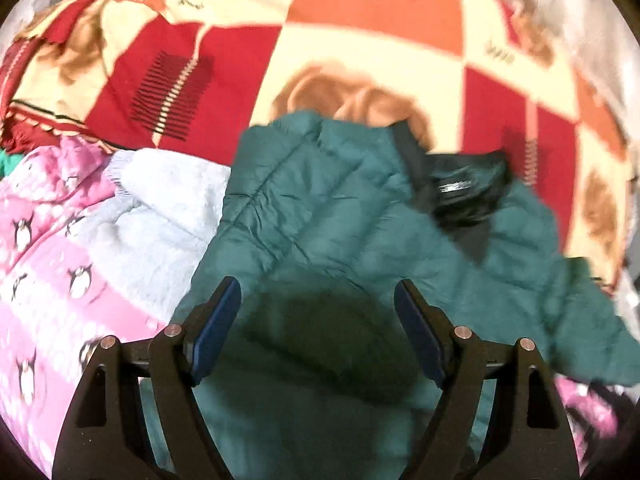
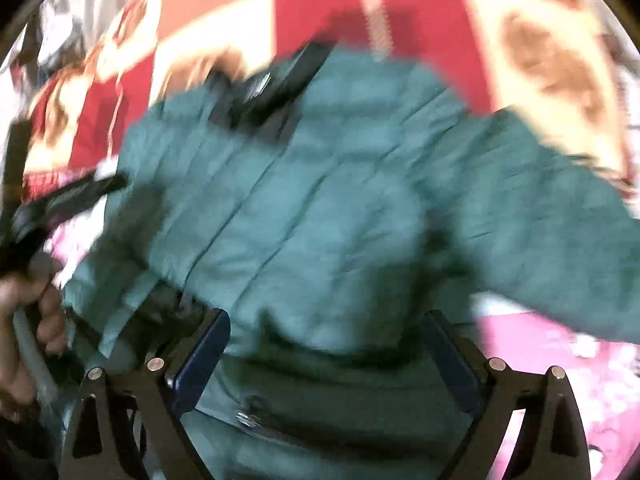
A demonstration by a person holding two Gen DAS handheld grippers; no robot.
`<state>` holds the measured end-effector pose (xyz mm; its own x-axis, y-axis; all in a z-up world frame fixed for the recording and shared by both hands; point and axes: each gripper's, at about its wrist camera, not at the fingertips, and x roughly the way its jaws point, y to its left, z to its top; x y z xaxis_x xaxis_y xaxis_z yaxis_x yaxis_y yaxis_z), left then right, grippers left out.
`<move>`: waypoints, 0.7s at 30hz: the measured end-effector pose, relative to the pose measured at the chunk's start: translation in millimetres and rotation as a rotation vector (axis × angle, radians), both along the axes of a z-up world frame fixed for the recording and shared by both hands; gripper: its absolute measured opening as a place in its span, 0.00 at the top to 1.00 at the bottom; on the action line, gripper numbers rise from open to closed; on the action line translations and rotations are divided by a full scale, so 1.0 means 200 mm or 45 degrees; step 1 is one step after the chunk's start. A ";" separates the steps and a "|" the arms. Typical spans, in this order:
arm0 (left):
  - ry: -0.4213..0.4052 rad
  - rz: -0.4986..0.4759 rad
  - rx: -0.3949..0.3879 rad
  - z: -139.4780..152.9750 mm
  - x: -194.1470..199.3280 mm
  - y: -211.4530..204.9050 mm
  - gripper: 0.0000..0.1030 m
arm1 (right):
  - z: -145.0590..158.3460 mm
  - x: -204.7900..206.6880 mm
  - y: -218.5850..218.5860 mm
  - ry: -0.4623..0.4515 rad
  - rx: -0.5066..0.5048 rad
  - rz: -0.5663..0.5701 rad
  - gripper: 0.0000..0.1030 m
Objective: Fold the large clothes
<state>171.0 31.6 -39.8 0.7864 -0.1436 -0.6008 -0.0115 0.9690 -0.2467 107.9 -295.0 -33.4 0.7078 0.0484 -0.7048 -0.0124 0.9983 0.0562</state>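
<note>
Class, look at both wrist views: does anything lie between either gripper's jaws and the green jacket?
Nothing visible does. The left gripper and right gripper both have open jaws directly over the green jacket, with only its quilted fabric below them.

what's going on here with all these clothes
A person is folding a teal puffer jacket on a bed covered by a red and cream patterned blanket. The left tool hovers open above the jacket with nothing between its fingers. The right tool is also spread over the jacket, gripping nothing. A pink penguin-print garment and a light blue knit lie beside it.
</note>
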 end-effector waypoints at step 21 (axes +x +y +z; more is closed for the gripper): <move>0.085 -0.102 -0.007 -0.12 -0.05 -0.17 0.23 | 0.00 -0.49 -1.61 -0.345 0.462 -0.999 0.19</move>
